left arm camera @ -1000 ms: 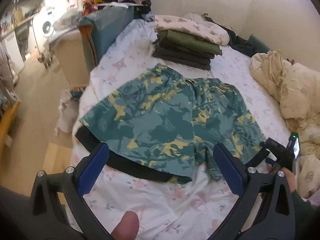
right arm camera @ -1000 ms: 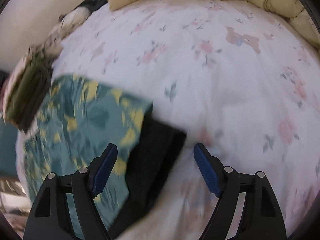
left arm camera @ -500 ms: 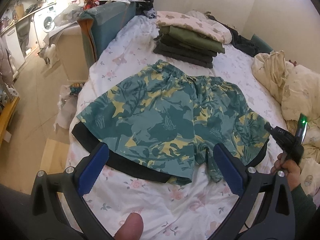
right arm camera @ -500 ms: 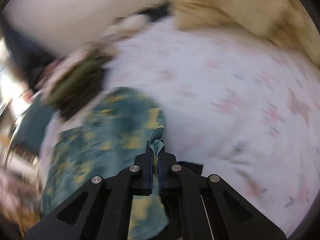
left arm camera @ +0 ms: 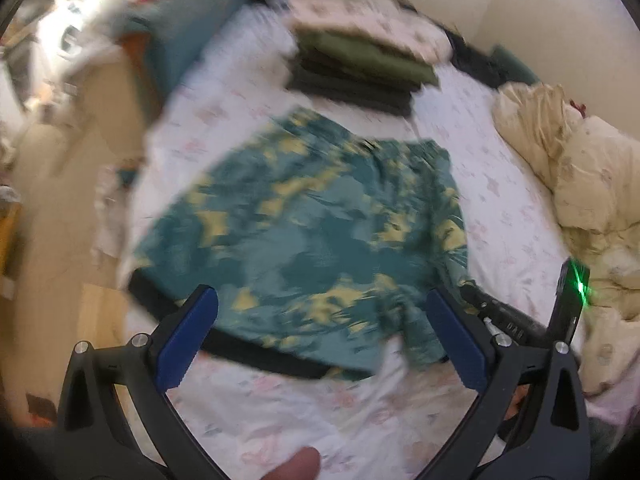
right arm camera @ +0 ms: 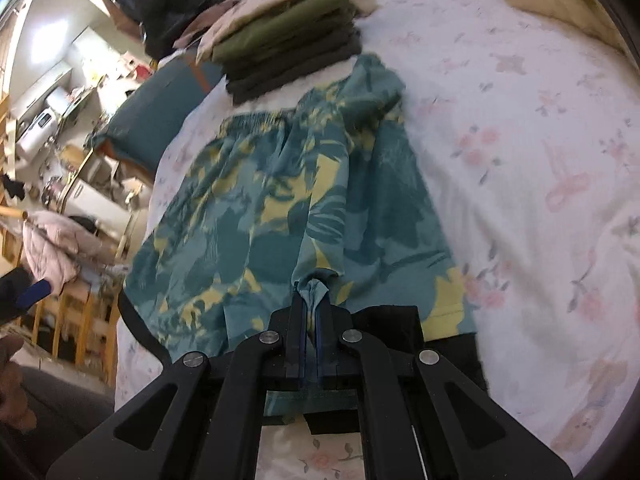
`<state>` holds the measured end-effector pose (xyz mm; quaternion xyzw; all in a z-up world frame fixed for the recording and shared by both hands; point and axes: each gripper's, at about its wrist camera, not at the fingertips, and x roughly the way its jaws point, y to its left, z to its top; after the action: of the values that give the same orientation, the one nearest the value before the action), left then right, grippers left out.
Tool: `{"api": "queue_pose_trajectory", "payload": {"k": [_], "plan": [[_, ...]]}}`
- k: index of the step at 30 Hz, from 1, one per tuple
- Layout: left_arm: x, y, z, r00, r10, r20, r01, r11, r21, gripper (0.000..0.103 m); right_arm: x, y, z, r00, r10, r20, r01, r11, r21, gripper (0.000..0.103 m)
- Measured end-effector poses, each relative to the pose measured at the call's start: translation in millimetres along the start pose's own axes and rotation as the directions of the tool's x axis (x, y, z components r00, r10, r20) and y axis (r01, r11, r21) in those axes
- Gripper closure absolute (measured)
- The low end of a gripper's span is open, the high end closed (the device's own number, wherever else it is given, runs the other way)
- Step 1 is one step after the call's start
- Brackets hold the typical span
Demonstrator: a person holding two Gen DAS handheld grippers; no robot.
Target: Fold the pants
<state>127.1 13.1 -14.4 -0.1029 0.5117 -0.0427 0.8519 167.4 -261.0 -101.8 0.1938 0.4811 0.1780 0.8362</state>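
Teal and yellow patterned shorts (left arm camera: 304, 236) with a black hem band lie on the floral bedsheet (left arm camera: 312, 412). My left gripper (left arm camera: 320, 340) is open and empty, hovering above the shorts' near hem. My right gripper (right arm camera: 310, 320) is shut on the hem of the shorts' right leg (right arm camera: 316, 290) and lifts it off the bed, the fabric drawn up in a ridge towards the waistband (right arm camera: 256, 118). The right gripper also shows at the right edge of the left wrist view (left arm camera: 508, 324), with a green light on it.
A stack of folded clothes (left arm camera: 360, 64) (right arm camera: 288, 56) lies beyond the waistband. A cream duvet (left arm camera: 580, 184) is bunched along the right. The bed's left edge drops to the floor, with a teal-covered piece of furniture (right arm camera: 160, 112) beside it.
My right gripper has stayed shut on the right leg hem and lifted it up and leftward, over the shorts. The left wrist view has shifted and blurred; the left gripper stays open.
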Motion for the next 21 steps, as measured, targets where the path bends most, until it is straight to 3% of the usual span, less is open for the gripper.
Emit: {"api": "queue_pose_trajectory", "payload": {"k": [2, 4, 6, 8, 10, 14, 16, 17, 18, 21], "plan": [[24.6, -17.1, 31.8, 0.999, -0.028, -0.033, 0.029, 0.999, 0.026, 0.001, -8.6, -3.5, -1.7, 0.999, -0.025, 0.022, 0.024, 0.998, 0.062, 0.1], [61.1, -48.6, 70.2, 0.998, 0.003, -0.058, 0.003, 0.995, 0.1, 0.002, -10.3, -7.2, -2.2, 0.999, -0.034, 0.032, 0.03, 0.995, 0.1, 0.1], [98.4, -81.5, 99.8, 0.995, -0.018, -0.099, 0.033, 0.988, 0.154, 0.01, -9.9, -7.0, 0.3, 0.999, -0.019, 0.04, 0.014, 0.994, 0.108, 0.1], [145.0, -120.6, 125.1, 0.979, -0.05, -0.196, 0.085, 0.981, 0.175, 0.011, -6.8, -8.0, 2.6, 0.999, 0.001, 0.038, -0.005, 0.993, 0.116, 0.1], [179.5, -154.6, 137.4, 0.965, -0.068, -0.253, 0.121, 0.973, 0.199, 0.023, 1.5, -8.0, 0.8, 1.0, 0.015, 0.016, -0.017, 0.992, 0.122, 0.1], [243.3, -207.1, 141.6, 0.946, -0.019, -0.325, 0.107, 0.961, 0.256, 0.024, 8.3, -12.5, -1.4, 0.999, 0.033, -0.017, -0.031, 0.991, 0.129, 0.1], [271.5, -218.8, 137.3, 0.927, -0.005, -0.375, 0.119, 0.952, 0.282, 0.061, 8.4, -13.3, -1.0, 0.998, 0.066, -0.003, -0.065, 0.99, 0.128, 0.1], [282.5, -222.4, 133.9, 0.917, 0.014, -0.4, 0.119, 0.945, 0.306, 0.093, 8.3, -14.5, -0.6, 0.997, 0.073, -0.001, -0.072, 0.99, 0.124, 0.1], [286.5, -222.2, 132.4, 0.912, 0.043, -0.409, 0.102, 0.94, 0.326, 0.101, 9.0, -14.5, -0.7, 0.997, 0.075, -0.006, -0.074, 0.99, 0.119, 0.1], [270.9, -219.9, 136.3, 0.929, 0.056, -0.367, 0.1, 0.914, 0.392, 0.102, 3.5, -11.1, -0.8, 0.995, 0.098, 0.009, -0.098, 0.989, 0.109, 0.1]]}}
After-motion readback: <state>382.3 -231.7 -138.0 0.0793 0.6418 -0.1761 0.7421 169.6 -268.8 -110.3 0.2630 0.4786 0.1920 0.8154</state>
